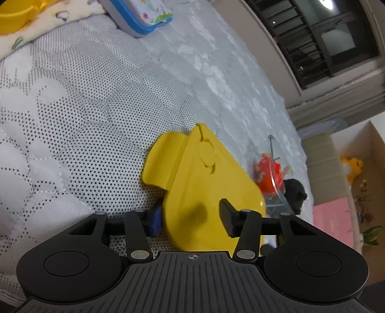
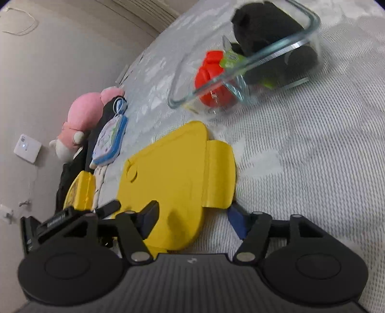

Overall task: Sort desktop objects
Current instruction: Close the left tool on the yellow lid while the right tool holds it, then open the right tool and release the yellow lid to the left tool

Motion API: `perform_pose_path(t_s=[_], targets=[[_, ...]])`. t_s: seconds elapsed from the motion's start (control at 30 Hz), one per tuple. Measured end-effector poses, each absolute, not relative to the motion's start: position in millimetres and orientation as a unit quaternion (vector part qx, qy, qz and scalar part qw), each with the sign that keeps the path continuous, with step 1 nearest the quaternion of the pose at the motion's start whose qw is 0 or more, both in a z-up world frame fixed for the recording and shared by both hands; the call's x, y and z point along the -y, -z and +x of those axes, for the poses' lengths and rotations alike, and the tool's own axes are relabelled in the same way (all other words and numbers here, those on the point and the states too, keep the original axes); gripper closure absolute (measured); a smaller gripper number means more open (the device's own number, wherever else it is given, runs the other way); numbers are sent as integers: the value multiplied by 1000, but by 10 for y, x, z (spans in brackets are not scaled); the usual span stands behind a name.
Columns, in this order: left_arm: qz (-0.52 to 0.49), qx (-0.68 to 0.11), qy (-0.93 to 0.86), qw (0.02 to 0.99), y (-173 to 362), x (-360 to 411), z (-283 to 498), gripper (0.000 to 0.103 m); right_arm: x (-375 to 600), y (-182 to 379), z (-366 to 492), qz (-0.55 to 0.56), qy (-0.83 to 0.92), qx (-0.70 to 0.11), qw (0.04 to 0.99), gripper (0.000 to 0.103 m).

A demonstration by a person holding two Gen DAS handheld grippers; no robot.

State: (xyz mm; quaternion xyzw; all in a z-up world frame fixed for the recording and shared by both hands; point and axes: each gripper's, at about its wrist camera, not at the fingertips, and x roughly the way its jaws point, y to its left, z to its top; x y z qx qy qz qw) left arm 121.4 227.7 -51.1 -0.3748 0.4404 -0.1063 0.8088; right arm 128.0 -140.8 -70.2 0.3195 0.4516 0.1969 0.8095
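Note:
A flat yellow lid [image 1: 207, 183] with a side flap lies on the grey quilted mattress [image 1: 84, 108]. My left gripper [image 1: 190, 220] is open, with one finger on each side of the lid's near edge. In the right wrist view the same lid [image 2: 173, 173] lies between the fingers of my open right gripper [image 2: 192, 221]. A clear glass container [image 2: 247, 62] holds a red toy [image 2: 211, 79] and a black plush [image 2: 267, 29]; it stands just beyond the lid. It also shows in the left wrist view [image 1: 276, 178].
A blue-edged picture pad [image 1: 144, 16] and a yellow item [image 1: 16, 12] lie at the far left. A pink plush [image 2: 81, 120], dark clothing and another yellow piece [image 2: 80, 190] lie by the wall. A cardboard box [image 1: 349, 173] stands beside the bed.

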Motion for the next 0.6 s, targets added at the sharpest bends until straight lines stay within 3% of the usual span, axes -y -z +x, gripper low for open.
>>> perform_pose_path(t_s=[0.07, 0.17, 0.37, 0.6], targets=[[-359, -437, 100, 819, 507, -2266, 1160, 68, 1351, 675, 1277, 295, -191, -443, 825, 36], [-354, -429, 100, 825, 501, -2287, 1089, 68, 1260, 628, 1230, 243, -178, -430, 851, 49], [-343, -408, 89, 841, 404, -2293, 968, 68, 1270, 551, 1161, 247, -191, -411, 857, 55], [-273, -378, 60, 883, 79, -2144, 767, 66, 1289, 461, 1121, 254, -212, -405, 852, 55]])
